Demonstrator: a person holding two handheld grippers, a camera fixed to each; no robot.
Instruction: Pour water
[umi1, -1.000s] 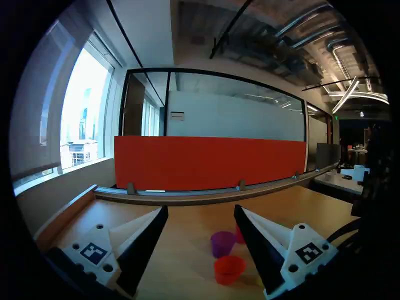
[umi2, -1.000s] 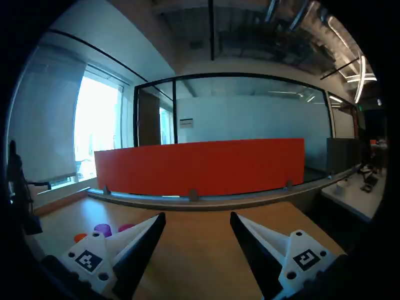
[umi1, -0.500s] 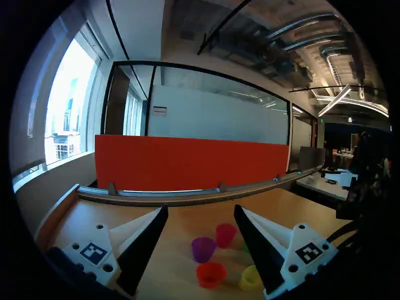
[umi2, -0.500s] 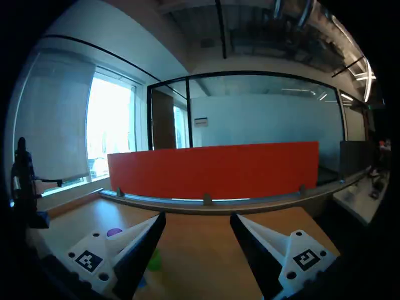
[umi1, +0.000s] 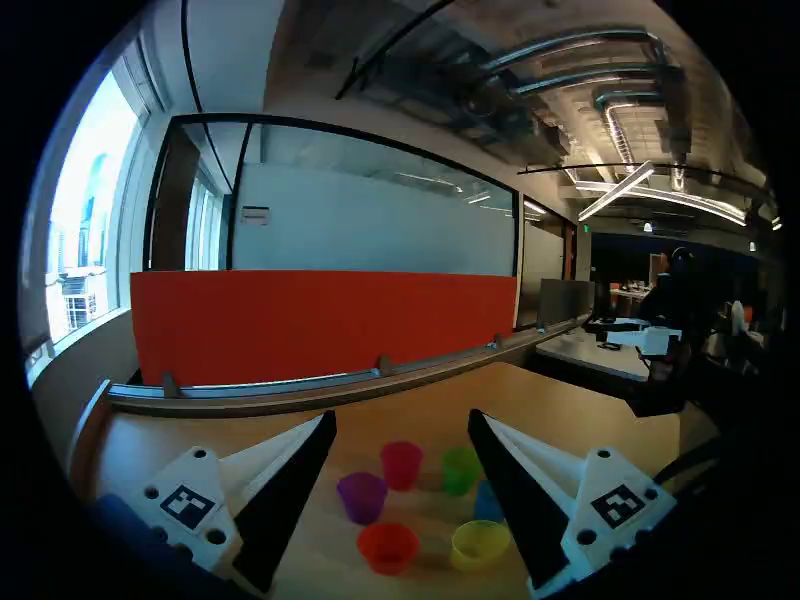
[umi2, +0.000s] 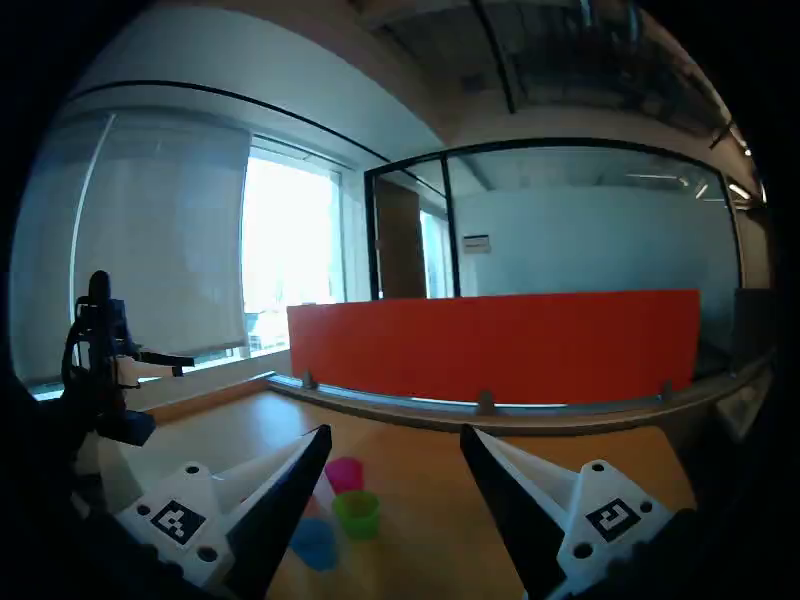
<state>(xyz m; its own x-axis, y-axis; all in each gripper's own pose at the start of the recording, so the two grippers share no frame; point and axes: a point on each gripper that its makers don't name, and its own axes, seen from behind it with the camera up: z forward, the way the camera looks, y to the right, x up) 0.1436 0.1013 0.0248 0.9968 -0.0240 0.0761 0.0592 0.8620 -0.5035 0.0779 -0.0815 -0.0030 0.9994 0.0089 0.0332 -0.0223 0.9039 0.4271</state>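
Several small plastic cups stand grouped on the wooden desk (umi1: 560, 400). In the left gripper view I see a purple cup (umi1: 361, 497), a pink cup (umi1: 401, 463), a green cup (umi1: 461, 468), a blue cup (umi1: 487, 500), a red cup (umi1: 388, 547) and a yellow cup (umi1: 480, 544). My left gripper (umi1: 400, 420) hangs open just above and in front of them, holding nothing. The right gripper view has the pink cup (umi2: 345, 473), green cup (umi2: 356, 512) and blue cup (umi2: 315, 542) low on the left. My right gripper (umi2: 395, 432) is open and holds nothing.
A red divider panel (umi1: 320, 320) on a grey rail closes off the desk's far edge. Bright windows (umi2: 290, 260) line one side. The other gripper and the hand holding it appear at the left edge (umi2: 100, 350). Another desk (umi1: 600, 350) stands beyond, to the right.
The left gripper view has swung so that more cups sit between its fingers. The right gripper view has turned toward the windows, bringing the cups further into sight. Both grippers stay open.
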